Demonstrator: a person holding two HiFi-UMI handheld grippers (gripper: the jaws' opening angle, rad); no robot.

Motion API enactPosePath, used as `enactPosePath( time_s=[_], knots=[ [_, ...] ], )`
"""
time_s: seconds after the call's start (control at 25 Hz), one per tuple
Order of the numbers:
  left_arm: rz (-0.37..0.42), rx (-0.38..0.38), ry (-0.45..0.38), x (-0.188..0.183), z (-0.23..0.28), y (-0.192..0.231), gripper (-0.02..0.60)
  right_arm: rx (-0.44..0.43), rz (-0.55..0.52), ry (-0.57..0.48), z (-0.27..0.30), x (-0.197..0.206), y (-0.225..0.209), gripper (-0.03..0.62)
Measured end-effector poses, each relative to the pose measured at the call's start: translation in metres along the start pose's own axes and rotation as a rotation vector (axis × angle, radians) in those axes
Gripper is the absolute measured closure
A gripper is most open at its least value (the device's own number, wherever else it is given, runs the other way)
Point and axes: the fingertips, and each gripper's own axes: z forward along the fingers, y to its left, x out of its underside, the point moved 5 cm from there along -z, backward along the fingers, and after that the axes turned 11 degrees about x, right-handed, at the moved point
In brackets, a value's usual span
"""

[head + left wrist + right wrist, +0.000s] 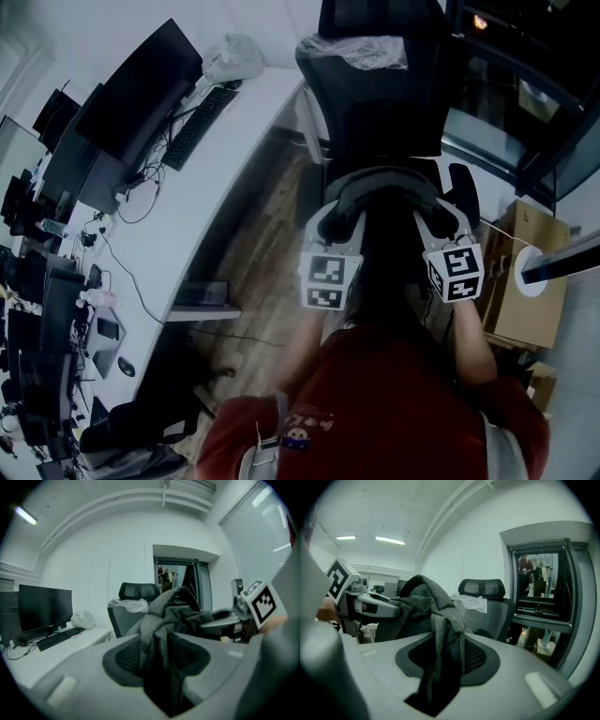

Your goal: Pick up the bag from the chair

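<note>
Well, the left gripper (157, 654) has its jaws squeezed shut on a fold of the grey bag (165, 616), and the cloth fills the gap between them. The right gripper (444, 660) is pinched tight on another fold of the same bag. Seen from the head view, the bag hangs dark between the two grippers. It is held up in front of the black chair (375, 94), which stands at 12 o'clock. Some clear plastic (361, 49) lies over the chair's top. A white desk (220, 178) runs off at 10 o'clock with a keyboard (197, 127) and a monitor (141, 89). A brown box (525, 281) sits at 3 o'clock.
</note>
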Motion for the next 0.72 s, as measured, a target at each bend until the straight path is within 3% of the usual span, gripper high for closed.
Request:
enactPosePath(
  time_s=[0.72],
  knots=[
    [0.004,0.006,-0.015,-0.009,0.003,0.016,0.417,0.014,-0.013,-0.005,0.014,-0.013,0.002,0.456]
  ],
)
